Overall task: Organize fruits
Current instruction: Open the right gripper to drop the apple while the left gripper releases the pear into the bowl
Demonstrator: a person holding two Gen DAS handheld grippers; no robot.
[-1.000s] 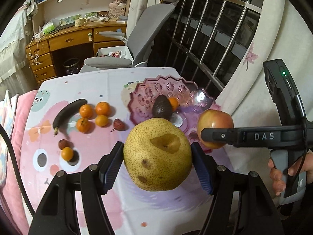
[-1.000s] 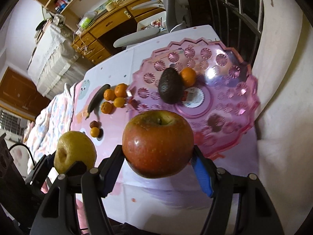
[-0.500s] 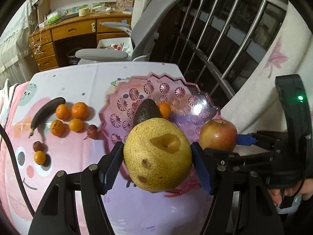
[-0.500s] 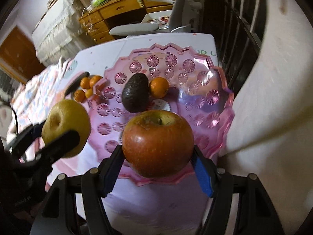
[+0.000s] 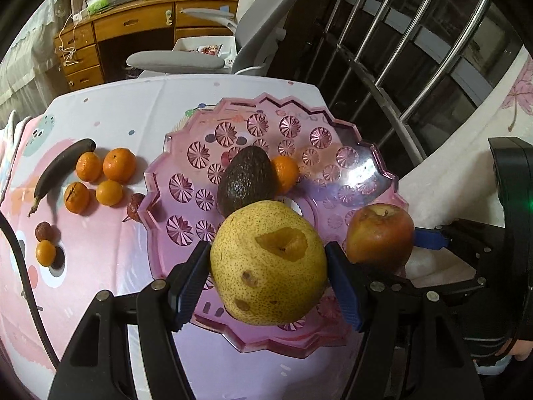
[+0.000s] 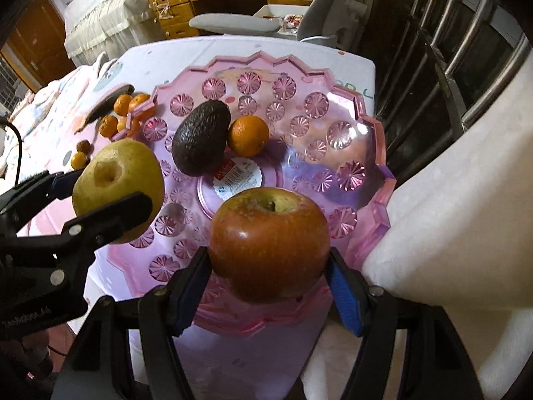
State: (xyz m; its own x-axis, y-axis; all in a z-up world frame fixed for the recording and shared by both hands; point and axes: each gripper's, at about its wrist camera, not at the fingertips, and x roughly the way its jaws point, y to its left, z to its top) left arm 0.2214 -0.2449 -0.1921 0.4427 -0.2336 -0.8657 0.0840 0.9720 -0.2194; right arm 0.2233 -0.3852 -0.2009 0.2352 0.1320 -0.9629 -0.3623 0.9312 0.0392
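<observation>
My left gripper (image 5: 269, 263) is shut on a yellow speckled pear (image 5: 269, 261), held above the near part of a pink cut-glass fruit plate (image 5: 336, 153). My right gripper (image 6: 269, 256) is shut on a red apple (image 6: 269, 243), over the plate's (image 6: 353, 110) near right side. In the plate lie a dark avocado (image 5: 248, 180) and a small orange (image 5: 284, 173). From the right wrist view the pear (image 6: 118, 183) hangs at the left, and the avocado (image 6: 201, 140) and orange (image 6: 248, 135) rest near the plate's middle. The apple (image 5: 379, 233) shows right of the pear.
Left of the plate on the cartoon tablecloth (image 5: 116, 106) lie several small oranges (image 5: 118, 165), a dark banana (image 5: 61, 168) and small brown fruits (image 5: 43, 231). A grey office chair (image 5: 253, 40) and wooden desk (image 5: 133, 23) stand beyond. Window bars (image 5: 399, 50) and a white curtain (image 6: 466, 200) close the right.
Both grippers have moved in over the pink plate and lower, carrying the pear and the apple. The plate now fills more of each view; the loose fruits have slid left.
</observation>
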